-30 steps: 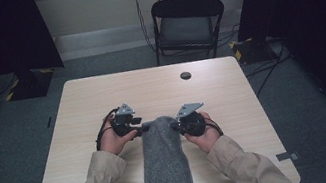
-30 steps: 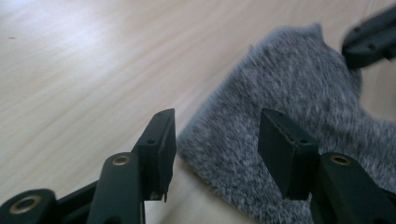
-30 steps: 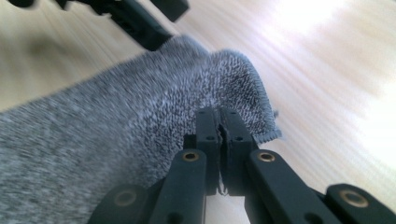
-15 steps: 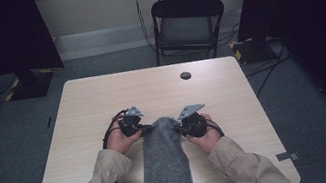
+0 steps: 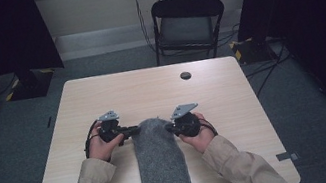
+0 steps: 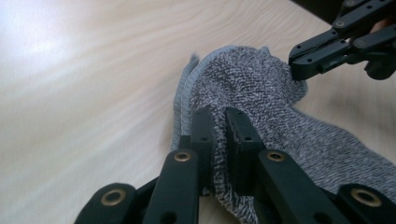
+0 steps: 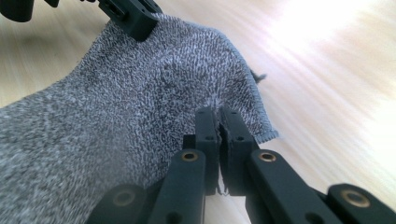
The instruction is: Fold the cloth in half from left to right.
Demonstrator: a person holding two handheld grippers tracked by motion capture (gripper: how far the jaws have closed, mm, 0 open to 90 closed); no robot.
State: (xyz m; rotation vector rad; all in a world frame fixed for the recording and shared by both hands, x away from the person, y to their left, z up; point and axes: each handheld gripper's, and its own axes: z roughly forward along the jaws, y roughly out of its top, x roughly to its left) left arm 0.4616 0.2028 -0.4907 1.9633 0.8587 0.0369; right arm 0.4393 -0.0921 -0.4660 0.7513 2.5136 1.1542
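On the surface [image 5: 231,89], grey towel [image 5: 161,163] far corners now pinched: left gripper [image 6: 219,126] fingers just closed, right gripper [image 7: 218,126] clamped; ready to fold.

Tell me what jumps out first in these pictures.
A grey knitted towel, folded into a long strip, lies on the near middle of the pale wooden table, its far end bunched up. The left gripper and right gripper pinch that far end from either side; the left jaws have just been closing on the cloth. Beyond the table stands a black folding chair.
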